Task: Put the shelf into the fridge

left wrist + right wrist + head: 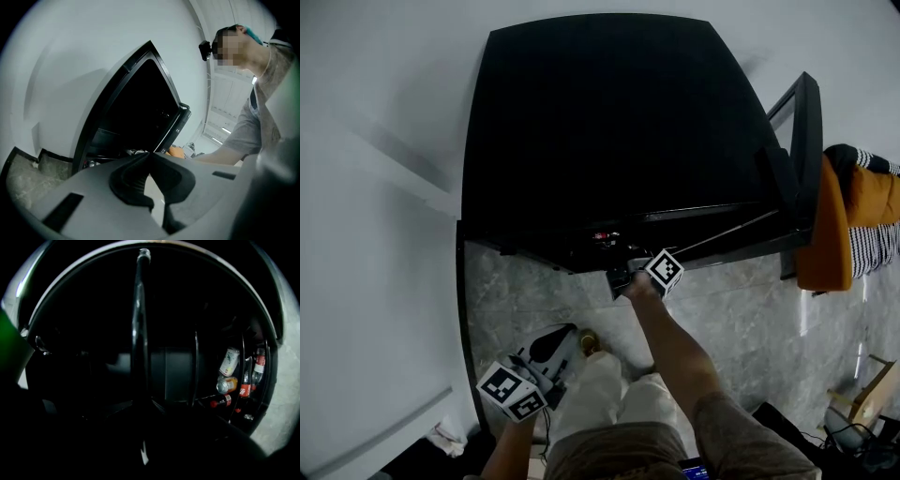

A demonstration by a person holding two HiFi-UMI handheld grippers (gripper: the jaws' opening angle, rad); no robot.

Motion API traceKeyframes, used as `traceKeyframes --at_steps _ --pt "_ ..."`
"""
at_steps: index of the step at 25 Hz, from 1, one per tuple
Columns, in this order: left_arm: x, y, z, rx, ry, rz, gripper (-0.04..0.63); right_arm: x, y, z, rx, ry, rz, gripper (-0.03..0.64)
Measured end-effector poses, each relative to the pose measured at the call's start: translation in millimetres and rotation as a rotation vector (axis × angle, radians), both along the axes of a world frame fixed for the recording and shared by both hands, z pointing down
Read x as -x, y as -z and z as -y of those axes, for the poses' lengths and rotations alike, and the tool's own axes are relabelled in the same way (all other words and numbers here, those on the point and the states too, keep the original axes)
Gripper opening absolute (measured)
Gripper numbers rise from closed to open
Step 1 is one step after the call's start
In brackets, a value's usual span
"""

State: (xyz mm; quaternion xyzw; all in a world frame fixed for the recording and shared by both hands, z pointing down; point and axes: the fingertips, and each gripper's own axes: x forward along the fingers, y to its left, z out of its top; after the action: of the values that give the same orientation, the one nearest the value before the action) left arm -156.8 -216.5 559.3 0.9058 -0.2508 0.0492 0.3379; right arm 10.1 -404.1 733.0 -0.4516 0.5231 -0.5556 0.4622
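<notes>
Shelf stands edge-on at the mouth of the fridge, its near rim clamped in my right gripper. Bottles sit in the open door to its right. My left gripper hangs low over the floor, jaws together, nothing between them.

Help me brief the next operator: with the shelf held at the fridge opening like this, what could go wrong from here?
1. Only the right gripper holds the shelf, clamped on one thin edge bar. The left gripper hangs shut and empty, so the shelf may twist or slip.
2. Bottles sit to the shelf's right; a swinging shelf could knock them.
3. The fridge interior is very dark, so the supports may be missed.
</notes>
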Motion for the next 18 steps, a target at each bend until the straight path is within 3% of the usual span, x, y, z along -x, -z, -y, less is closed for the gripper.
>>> traceKeyframes --at_steps 18 --pt "6.4 -1.6 -1.8 0.001 0.020 0.008 0.005 -8.9 1.5 45.9 0.026 -0.015 -0.013 0.027"
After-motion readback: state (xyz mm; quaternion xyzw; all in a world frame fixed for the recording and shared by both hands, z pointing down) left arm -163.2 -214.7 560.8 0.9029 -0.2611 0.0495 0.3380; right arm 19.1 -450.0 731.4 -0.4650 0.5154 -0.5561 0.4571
